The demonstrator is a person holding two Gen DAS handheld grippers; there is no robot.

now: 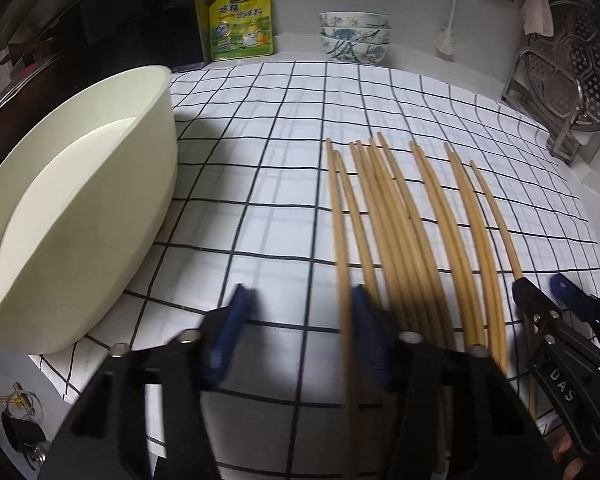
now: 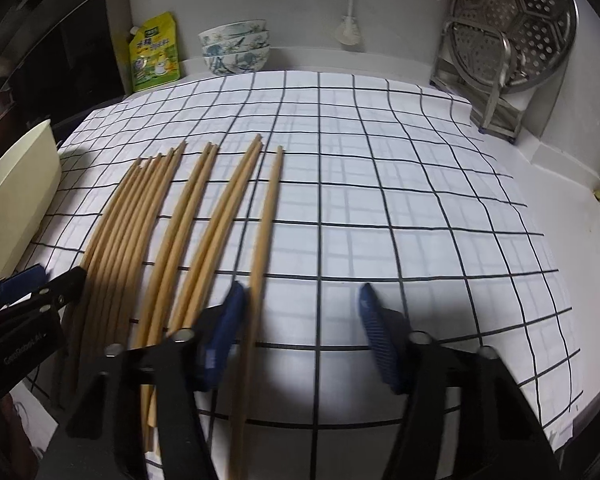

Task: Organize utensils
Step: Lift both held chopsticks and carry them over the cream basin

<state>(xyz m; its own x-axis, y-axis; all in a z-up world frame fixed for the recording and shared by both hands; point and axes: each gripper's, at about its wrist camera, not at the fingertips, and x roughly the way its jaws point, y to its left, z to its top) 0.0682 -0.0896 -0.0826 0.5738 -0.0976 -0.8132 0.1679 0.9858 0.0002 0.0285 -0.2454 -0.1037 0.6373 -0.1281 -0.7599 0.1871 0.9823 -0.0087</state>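
Eleven or so chopsticks (image 1: 404, 220) lie fanned on the checked cloth (image 1: 260, 200), none yet in the cream tub (image 1: 80, 220) at left, so nearly everything remains; left gripper (image 1: 300, 312) and right gripper (image 2: 300, 312) sit part-open at the near ends, each apparently straddling one stick, unclamped

Your left gripper (image 1: 296, 312) and right gripper (image 2: 300, 312) both point steeply down, side by side, jaws partly apart.
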